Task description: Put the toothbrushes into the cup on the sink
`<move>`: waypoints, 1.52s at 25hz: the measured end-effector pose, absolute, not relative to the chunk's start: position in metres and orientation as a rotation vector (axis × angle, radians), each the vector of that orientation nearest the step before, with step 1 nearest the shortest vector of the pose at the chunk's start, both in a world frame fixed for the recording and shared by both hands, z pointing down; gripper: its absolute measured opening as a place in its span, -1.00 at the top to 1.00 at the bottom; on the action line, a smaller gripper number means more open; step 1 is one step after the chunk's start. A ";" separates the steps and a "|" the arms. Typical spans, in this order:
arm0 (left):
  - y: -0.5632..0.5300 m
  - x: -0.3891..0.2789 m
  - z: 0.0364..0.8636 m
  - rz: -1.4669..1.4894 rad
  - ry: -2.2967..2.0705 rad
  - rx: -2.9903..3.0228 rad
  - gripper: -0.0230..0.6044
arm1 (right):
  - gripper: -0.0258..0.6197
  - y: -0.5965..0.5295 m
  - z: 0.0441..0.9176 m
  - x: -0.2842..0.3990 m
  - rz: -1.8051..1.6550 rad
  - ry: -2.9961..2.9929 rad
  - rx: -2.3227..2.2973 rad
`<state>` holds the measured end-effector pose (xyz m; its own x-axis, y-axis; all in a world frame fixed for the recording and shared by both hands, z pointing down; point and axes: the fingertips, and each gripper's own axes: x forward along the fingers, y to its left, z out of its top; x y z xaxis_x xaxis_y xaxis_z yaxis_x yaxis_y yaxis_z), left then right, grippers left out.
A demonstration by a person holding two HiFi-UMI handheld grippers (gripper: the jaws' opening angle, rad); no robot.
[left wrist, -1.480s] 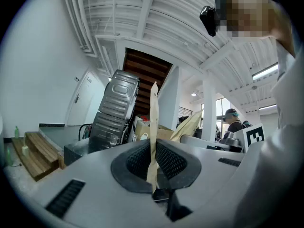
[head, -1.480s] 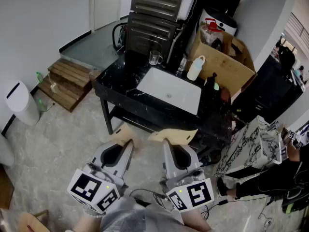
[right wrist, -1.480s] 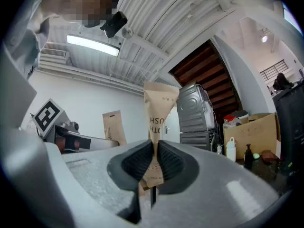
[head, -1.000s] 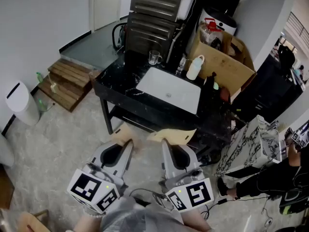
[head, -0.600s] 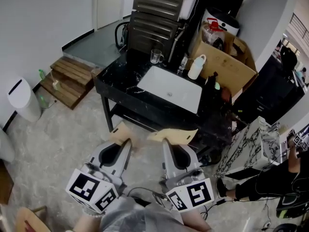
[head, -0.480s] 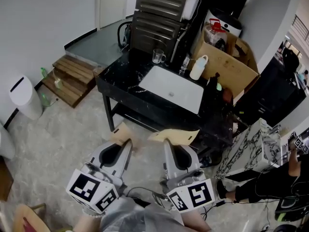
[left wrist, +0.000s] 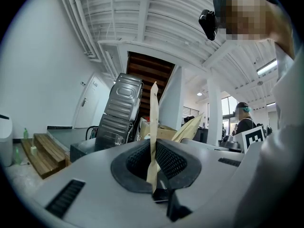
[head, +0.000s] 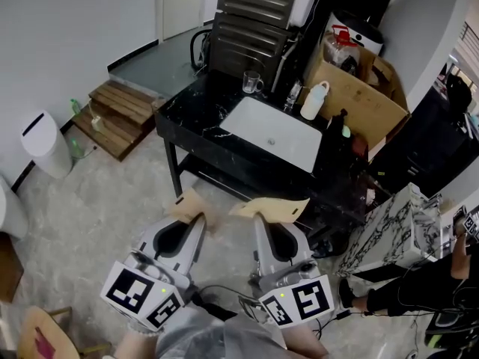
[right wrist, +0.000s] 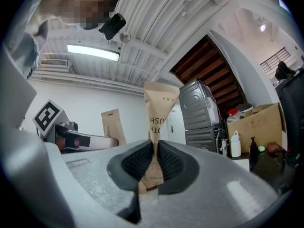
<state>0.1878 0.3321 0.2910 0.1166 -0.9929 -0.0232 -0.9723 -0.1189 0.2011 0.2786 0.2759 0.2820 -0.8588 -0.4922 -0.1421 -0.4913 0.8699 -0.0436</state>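
I hold two flat brown paper toothbrush packs, one in each gripper, low in the head view. The left gripper point(head: 191, 221) is shut on the left toothbrush pack point(head: 187, 203), which stands edge-on between the pads in the left gripper view point(left wrist: 153, 127). The right gripper point(head: 265, 221) is shut on the right toothbrush pack point(head: 271, 209), whose printed face shows in the right gripper view point(right wrist: 159, 109). Both grippers hang over the floor, well short of the black counter point(head: 196, 115) with its white sink point(head: 275, 132). A clear glass cup point(head: 252, 82) stands at the counter's far edge.
A white bottle point(head: 314, 100) and dark bottles stand to the right of the basin. Behind them are a cardboard box point(head: 368, 105) and a metal cabinet point(head: 254, 13). Wooden steps point(head: 118, 108) and a white bin point(head: 45, 143) lie left. A marbled unit point(head: 389, 230) and a person point(head: 419, 294) are right.
The head view has drifted, so the sink and bin sit a little further right and higher in the picture. Both grippers keep the same grip on their packs.
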 end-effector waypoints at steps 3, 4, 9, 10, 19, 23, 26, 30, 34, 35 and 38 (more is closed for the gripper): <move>0.332 0.184 0.292 -0.226 -1.997 2.233 0.84 | 0.83 0.275 0.283 0.275 -0.007 2.901 -0.755; 0.331 0.182 0.292 -0.229 -1.998 2.231 0.84 | 0.83 0.274 0.284 0.274 -0.008 2.903 -0.755; 0.321 0.167 0.294 -0.239 -1.994 2.233 0.84 | 0.83 0.266 0.286 0.261 -0.009 2.904 -0.764; 0.319 0.162 0.294 -0.242 -1.992 2.234 0.84 | 0.83 0.264 0.286 0.257 -0.006 2.903 -0.766; 0.286 0.109 0.295 -0.246 -1.937 2.263 0.84 | 0.83 0.237 0.286 0.209 0.004 2.905 -0.834; 0.266 0.081 0.296 -0.247 -1.900 2.292 0.84 | 0.83 0.220 0.285 0.182 0.013 2.894 -0.881; 0.252 0.059 0.294 -0.248 -1.870 2.318 0.84 | 0.83 0.209 0.283 0.161 0.021 2.882 -0.922; 0.236 0.032 0.291 -0.245 -1.831 2.349 0.84 | 0.83 0.197 0.281 0.136 0.026 2.867 -0.974; 0.224 0.006 0.291 -0.244 -1.791 2.378 0.84 | 0.83 0.189 0.280 0.111 0.040 2.851 -1.017; 0.222 0.000 0.292 -0.243 -1.780 2.385 0.84 | 0.83 0.188 0.280 0.105 0.042 2.847 -1.028; 0.216 -0.015 0.293 -0.242 -1.744 2.412 0.84 | 0.83 0.185 0.280 0.089 0.048 2.834 -1.065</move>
